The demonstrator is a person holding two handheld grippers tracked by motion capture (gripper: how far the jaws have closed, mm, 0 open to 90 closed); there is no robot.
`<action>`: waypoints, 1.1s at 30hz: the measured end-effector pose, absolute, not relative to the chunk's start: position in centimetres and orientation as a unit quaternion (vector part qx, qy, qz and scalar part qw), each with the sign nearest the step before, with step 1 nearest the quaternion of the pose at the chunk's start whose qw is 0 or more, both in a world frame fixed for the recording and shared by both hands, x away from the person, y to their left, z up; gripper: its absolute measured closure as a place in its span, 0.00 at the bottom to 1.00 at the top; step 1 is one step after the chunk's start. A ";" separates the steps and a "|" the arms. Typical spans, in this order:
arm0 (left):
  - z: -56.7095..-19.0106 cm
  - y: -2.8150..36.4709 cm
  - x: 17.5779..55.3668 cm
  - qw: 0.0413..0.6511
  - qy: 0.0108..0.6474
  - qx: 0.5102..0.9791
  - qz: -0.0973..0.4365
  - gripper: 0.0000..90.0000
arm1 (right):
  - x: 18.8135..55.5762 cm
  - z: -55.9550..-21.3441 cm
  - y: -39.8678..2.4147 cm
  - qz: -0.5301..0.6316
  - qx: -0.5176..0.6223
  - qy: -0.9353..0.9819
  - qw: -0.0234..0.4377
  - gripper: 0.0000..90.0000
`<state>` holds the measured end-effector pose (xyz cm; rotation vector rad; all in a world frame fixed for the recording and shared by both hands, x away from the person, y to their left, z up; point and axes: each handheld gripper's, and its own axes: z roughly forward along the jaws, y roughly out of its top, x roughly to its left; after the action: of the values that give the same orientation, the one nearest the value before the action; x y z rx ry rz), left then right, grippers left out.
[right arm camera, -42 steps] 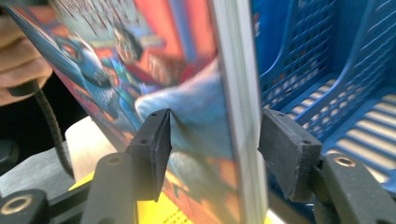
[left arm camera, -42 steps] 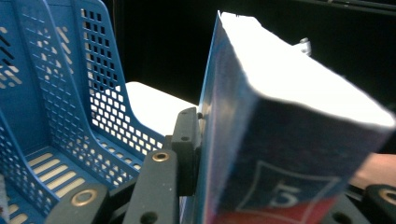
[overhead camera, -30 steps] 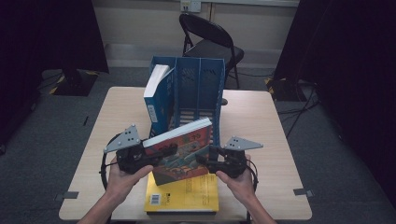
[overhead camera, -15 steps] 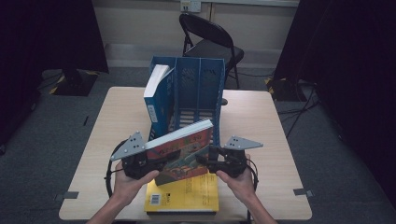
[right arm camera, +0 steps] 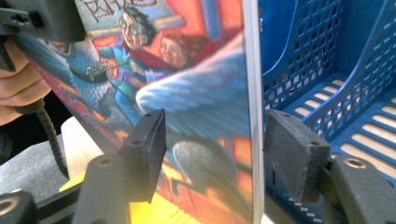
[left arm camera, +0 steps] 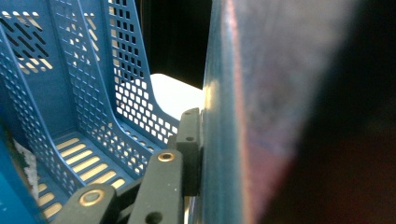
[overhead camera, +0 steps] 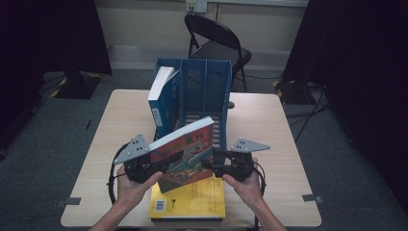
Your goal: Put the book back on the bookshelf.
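A book with a colourful illustrated cover (overhead camera: 185, 151) is held tilted above the table, in front of a blue file rack (overhead camera: 207, 91). My left gripper (overhead camera: 156, 168) is shut on its left edge. In the left gripper view one pad (left arm camera: 189, 149) presses on the cover (left arm camera: 243, 116), and the jaws have just been closing. My right gripper (overhead camera: 214, 166) straddles the book's right edge (right arm camera: 187, 70). Its jaws have just been opening, and the right pad (right arm camera: 292, 158) stands off the book.
The rack (right arm camera: 336, 70) has several upright slots, and a white-and-blue book (overhead camera: 161, 89) leans in the leftmost. A yellow book (overhead camera: 192, 202) lies flat near the table's front edge (overhead camera: 269, 125). A folding chair (overhead camera: 216, 41) stands behind the table.
The left hand has shifted slightly under the book, which now stands a little steeper. The right hand has stayed put.
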<state>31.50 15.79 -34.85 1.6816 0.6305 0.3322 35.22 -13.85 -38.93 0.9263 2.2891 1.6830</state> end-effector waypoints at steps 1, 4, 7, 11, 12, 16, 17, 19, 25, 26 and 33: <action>-34.8 15.9 31.5 0.612 0.274 0.728 0.142 0.81 | 35.1 -39.0 -14.2 0.561 0.314 0.763 0.074 0.39; -34.8 16.2 31.5 0.612 0.279 0.727 0.136 0.81 | 34.9 -39.4 -15.1 0.559 0.325 0.759 0.077 0.37; -34.6 16.3 31.3 0.605 0.281 0.731 0.146 0.82 | 34.7 -40.0 -16.4 0.547 0.344 0.759 0.084 0.36; -34.5 16.8 31.3 0.601 0.299 0.726 0.149 0.83 | 34.2 -40.8 -17.8 0.532 0.360 0.761 0.089 0.35; -34.5 17.1 31.4 0.602 0.305 0.724 0.143 0.83 | 34.1 -41.0 -18.3 0.530 0.364 0.761 0.088 0.35; -34.5 18.0 31.5 0.600 0.322 0.719 0.139 0.83 | 33.8 -41.9 -19.8 0.519 0.385 0.757 0.090 0.33; -34.5 18.1 31.5 0.600 0.326 0.718 0.136 0.83 | 33.8 -42.2 -20.2 0.517 0.395 0.755 0.090 0.31; -34.4 18.4 31.6 0.598 0.332 0.716 0.135 0.83 | 33.8 -42.6 -20.6 0.512 0.404 0.753 0.089 0.28; -34.4 19.0 31.7 0.594 0.347 0.711 0.143 0.83 | 33.9 -43.9 -21.4 0.502 0.420 0.753 0.070 0.25; -34.4 19.1 31.6 0.594 0.349 0.711 0.142 0.83 | 33.9 -44.0 -21.5 0.500 0.421 0.753 0.071 0.25; -34.0 19.8 31.7 0.593 0.360 0.706 0.144 0.83 | 34.2 -44.5 -21.8 0.496 0.428 0.752 0.067 0.25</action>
<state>31.67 19.79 -34.02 1.6415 0.8370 0.3346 34.17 -21.75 -44.45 1.2903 2.2680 1.4957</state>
